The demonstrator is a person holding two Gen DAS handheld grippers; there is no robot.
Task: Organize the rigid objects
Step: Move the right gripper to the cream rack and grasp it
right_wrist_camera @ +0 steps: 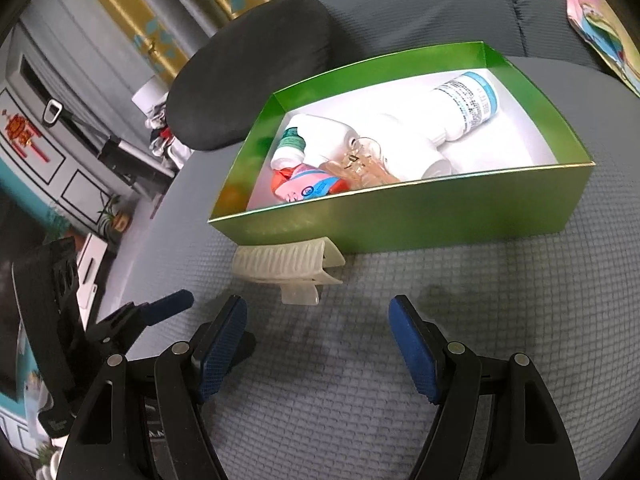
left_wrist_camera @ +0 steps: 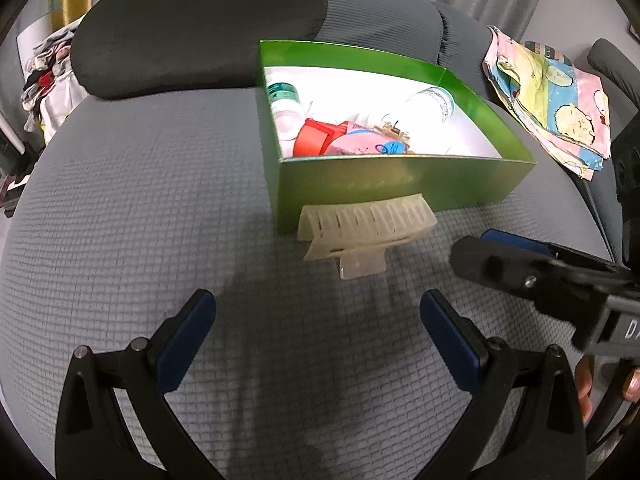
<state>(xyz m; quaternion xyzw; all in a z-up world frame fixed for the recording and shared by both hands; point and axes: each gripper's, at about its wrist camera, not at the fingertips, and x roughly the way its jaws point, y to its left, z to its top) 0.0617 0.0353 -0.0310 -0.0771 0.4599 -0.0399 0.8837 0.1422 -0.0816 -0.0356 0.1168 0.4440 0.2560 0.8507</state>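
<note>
Grey sofa cushion holds a pale hair claw clip touching the green box; both grippers' fingers gape empty, and the clip looks light, stiff, best pinched across its ribbed body.

Left claw and right claw angle downward, jaws apart, both empty.

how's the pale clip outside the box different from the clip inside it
The pale clip is milky white and opaque; the inner clip is clear amber. The pale clip lies on the grey cushion against the green box; the inner clip sits among bottles. The pale one looks larger. Both are claw-style hair clips.
</note>
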